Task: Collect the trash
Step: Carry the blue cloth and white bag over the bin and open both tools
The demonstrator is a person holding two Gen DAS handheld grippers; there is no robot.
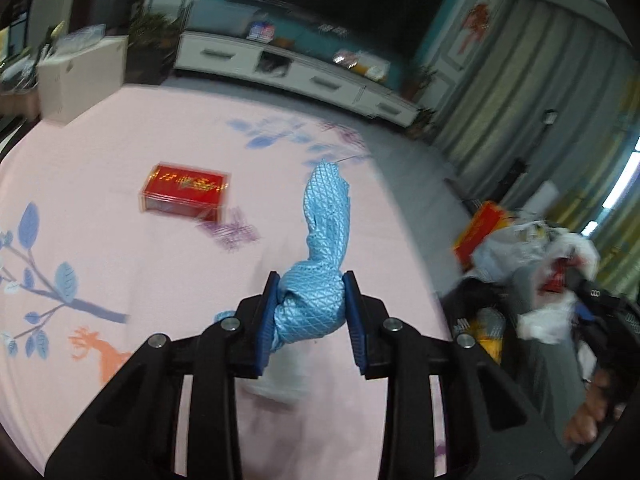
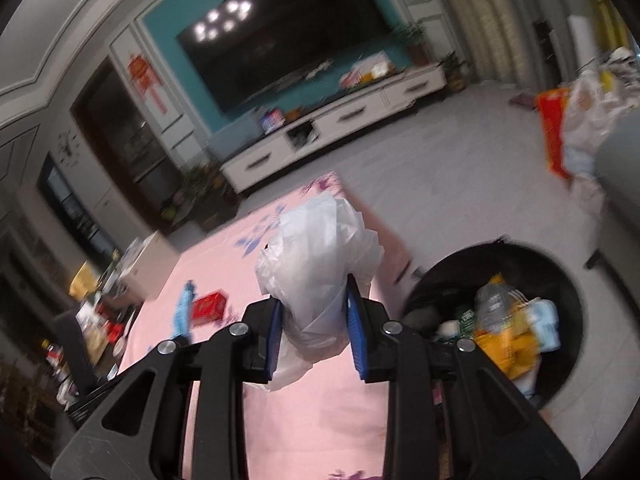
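**Both grippers loaded with trash over the pink cloth**

The left gripper [image 1: 310, 312] has its blue-padded jaws closed partway onto a twisted light-blue quilted wrapper [image 1: 324, 248], which is pinched at its bunched lower end. The rest of the wrapper stands up and away from the fingers in a narrow tail. Beneath it lies a pink tablecloth printed with blue leaves and an orange deer [image 1: 120, 264]. A flat red box with gold lettering [image 1: 186, 193] rests on that cloth, well apart from the gripper and to its left.

The right gripper [image 2: 314, 320] has its jaws closed partway on a crumpled translucent white plastic bag [image 2: 318, 264]. The bag bulges above the pads and a loose flap hangs below them. In this view the same pink cloth [image 2: 304, 408] runs under the gripper, with the red box [image 2: 208, 307] and the blue wrapper [image 2: 183, 312] small and blurred at its far left.

To the right of the cloth's edge, on the pale floor, stands a round black trash bin [image 2: 568, 280], open and already holding a clear plastic bottle, orange packaging and pale blue wrapping. From the left wrist the bin's area [image 1: 472, 304] shows only as a blurred heap of white plastic and red-and-yellow packaging.

In the background a white low cabinet [image 2: 340, 124] sits under a dark wall-mounted television [image 2: 288, 44].
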